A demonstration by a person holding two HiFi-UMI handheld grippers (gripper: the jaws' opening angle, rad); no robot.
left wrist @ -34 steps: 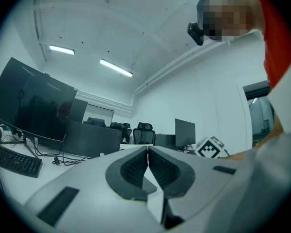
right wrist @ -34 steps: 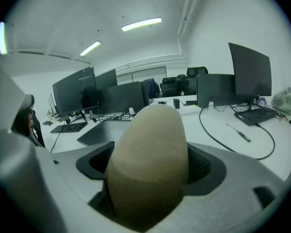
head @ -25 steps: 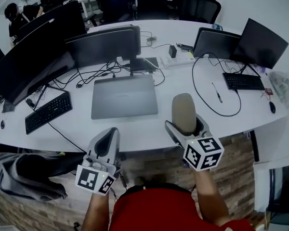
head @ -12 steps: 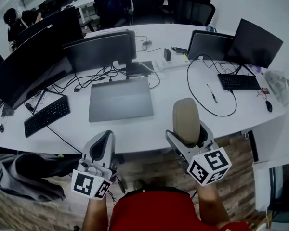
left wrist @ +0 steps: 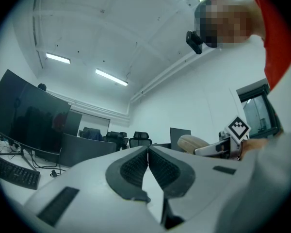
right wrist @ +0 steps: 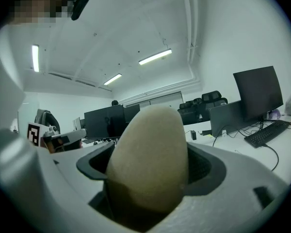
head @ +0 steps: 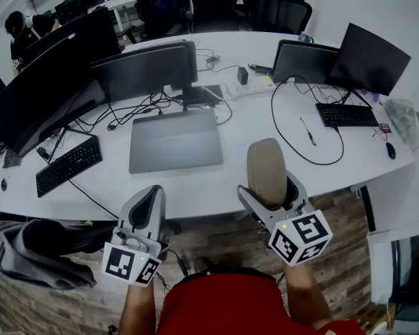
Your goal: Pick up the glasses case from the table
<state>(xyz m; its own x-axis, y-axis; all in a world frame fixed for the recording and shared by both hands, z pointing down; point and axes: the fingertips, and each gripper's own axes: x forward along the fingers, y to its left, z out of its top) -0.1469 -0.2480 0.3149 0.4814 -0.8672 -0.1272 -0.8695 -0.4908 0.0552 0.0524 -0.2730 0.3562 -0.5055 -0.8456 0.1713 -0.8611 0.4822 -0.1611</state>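
Seen from above, the right tongs (head: 267, 187) clamp a tan oval glasses case (head: 266, 165), whose rounded end sticks out beyond the jaws; the case is held off the white surface (head: 195, 190), apparently over its near edge (height is hard to judge from this angle); the left tongs (head: 146, 208) are pressed together with nothing between them, level with the right; a closed grey laptop (head: 174, 141) lies on the surface beyond.
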